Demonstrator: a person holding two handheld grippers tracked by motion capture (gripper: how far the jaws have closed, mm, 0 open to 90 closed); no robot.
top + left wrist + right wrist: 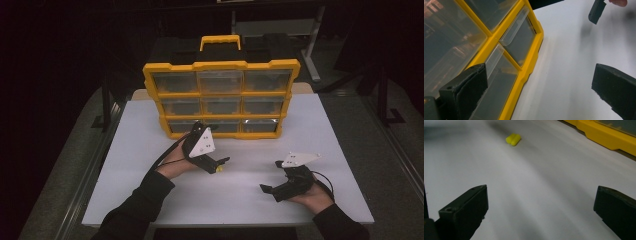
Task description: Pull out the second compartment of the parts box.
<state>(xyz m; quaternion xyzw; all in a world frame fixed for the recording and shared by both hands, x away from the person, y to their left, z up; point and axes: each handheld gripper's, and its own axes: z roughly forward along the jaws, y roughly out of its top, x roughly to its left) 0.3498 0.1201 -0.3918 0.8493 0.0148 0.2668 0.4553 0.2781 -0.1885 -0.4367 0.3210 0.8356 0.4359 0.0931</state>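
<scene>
Organizer [221, 65]: yellow frame and handle, clear grey-tinted drawers. In front of it: white table [150, 195], small bright yellow piece [513, 139], black grippers, each topped by a pale grey plate.

The right hand-held gripper [540, 212] looks along its two black jaws, which stand wide apart with nothing between them above the white counter [549, 182]. Ahead, at upper left, a small yellow piece [513, 139] (two short cylinders side by side) lies on the counter, well apart from the yellow organizer edge [609, 137] at upper right.
</scene>
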